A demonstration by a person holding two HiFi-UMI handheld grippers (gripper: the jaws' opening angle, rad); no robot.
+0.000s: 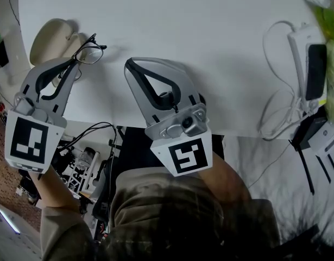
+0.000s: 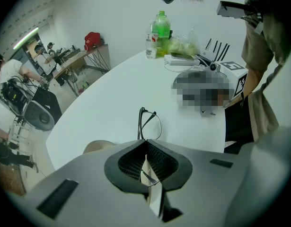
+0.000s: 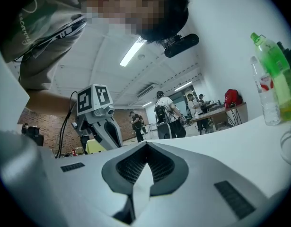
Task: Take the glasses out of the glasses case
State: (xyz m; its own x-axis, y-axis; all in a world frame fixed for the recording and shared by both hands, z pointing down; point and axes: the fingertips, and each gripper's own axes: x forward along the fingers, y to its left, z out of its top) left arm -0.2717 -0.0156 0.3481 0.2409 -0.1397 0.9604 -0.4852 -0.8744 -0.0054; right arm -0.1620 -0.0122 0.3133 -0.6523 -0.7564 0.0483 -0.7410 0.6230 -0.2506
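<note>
Black wire glasses (image 2: 150, 126): thin dark rim, clear rounded lenses, slim temples; front stands upright, edge-on to the left fingers.
Left gripper (image 2: 145, 144): pointed steeply down over the table, fingers pinched together on a thin temple of the glasses, which shows as a dark wire running between the pads.
Glasses vs left fingers: lenses stick out just beyond the fingertips; in the head view they (image 1: 89, 52) sit just past the tips (image 1: 73, 67), toward the far side. Whether they touch the table cannot be told.
Case (image 1: 50, 37): beige, smooth, rounded; lies on the table just beside the left fingertips on their outer side, apart from the glasses. In the left gripper view only its edge (image 2: 97, 146) shows, below and left of the tips.
Right gripper (image 3: 146, 148): held level at the near table edge, fingers closed on each other with nothing between them; well to the right of the glasses, tips (image 1: 133, 65) about level with the left tips.
Table (image 1: 199, 20): white, bare past both sets of fingers.
Bottles (image 2: 160, 30): green and clear, far beyond the fingers at the table's end.
</note>
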